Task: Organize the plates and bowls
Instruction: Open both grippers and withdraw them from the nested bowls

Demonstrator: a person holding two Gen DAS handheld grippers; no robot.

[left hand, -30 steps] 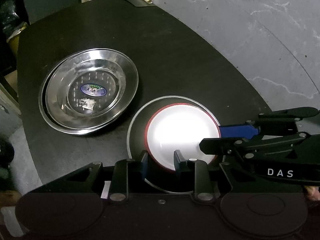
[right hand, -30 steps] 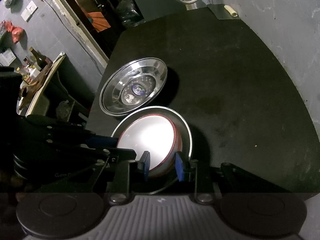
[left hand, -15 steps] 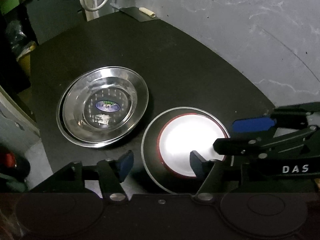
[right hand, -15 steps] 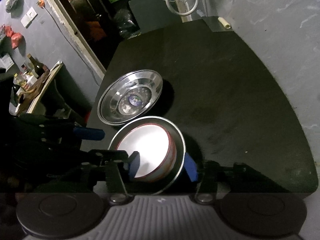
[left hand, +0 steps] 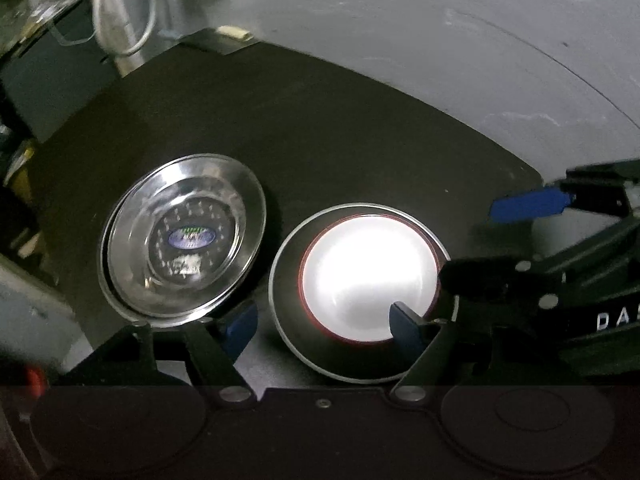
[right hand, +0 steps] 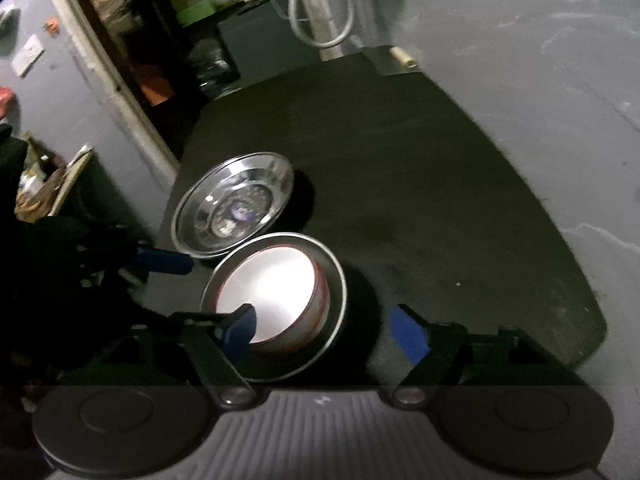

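Note:
A white bowl with a red rim (left hand: 368, 276) (right hand: 272, 296) sits inside a flat steel plate (left hand: 286, 328) (right hand: 336, 272) on the black table. To its left lie stacked shiny steel plates with a blue sticker (left hand: 184, 236) (right hand: 236, 204). My left gripper (left hand: 320, 324) is open, raised above the near edge of the bowl's plate. My right gripper (right hand: 324, 332) is open and empty above the same plate; it also shows at the right of the left wrist view (left hand: 528, 204).
The black table (right hand: 420, 184) ends at a grey marbled floor on the right. A white hose (right hand: 320, 12) and dark clutter stand behind the table. A small pale object (right hand: 404, 56) lies on a grey sheet at the far corner.
Both grippers have let go of the bowl's rim, opened wide, and pulled back and up. The bowl stays in the steel plate.

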